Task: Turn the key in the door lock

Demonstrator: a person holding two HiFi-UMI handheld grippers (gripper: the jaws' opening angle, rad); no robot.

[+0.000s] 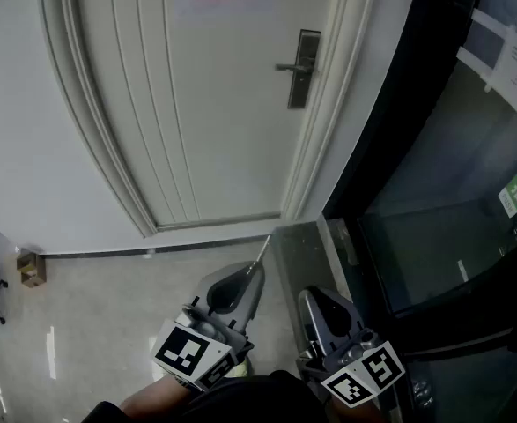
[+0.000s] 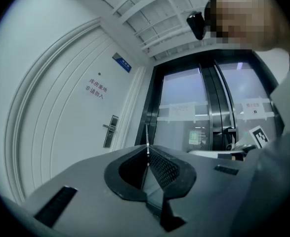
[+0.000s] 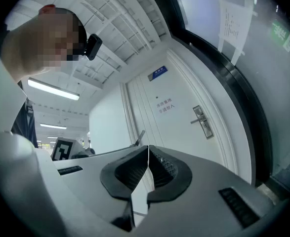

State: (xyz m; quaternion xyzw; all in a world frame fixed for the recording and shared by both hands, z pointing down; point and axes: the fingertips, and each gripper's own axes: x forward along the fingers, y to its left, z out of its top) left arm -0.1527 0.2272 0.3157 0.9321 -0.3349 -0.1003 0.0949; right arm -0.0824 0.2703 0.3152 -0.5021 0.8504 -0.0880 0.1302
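Fingers (image 1: 237, 291) of my left gripper (image 1: 255, 273) pinch the key (image 1: 264, 248) at lower centre of the head view, with my right gripper (image 1: 317, 299) just beside. The door lock (image 1: 303, 69) sits upper right, well apart from the key.

Left gripper view: my fingers (image 2: 165, 170) are clamped on the key (image 2: 147, 135), and the door lock (image 2: 110, 131) is left of centre.

Right gripper view: my fingers (image 3: 163, 168) are pressed together, holding nothing, and the door lock (image 3: 202, 121) is at right.

White door (image 1: 196, 104), lever handle (image 1: 298, 67) (well ahead), left gripper (image 1: 256, 270) pinching key (image 1: 264, 247)
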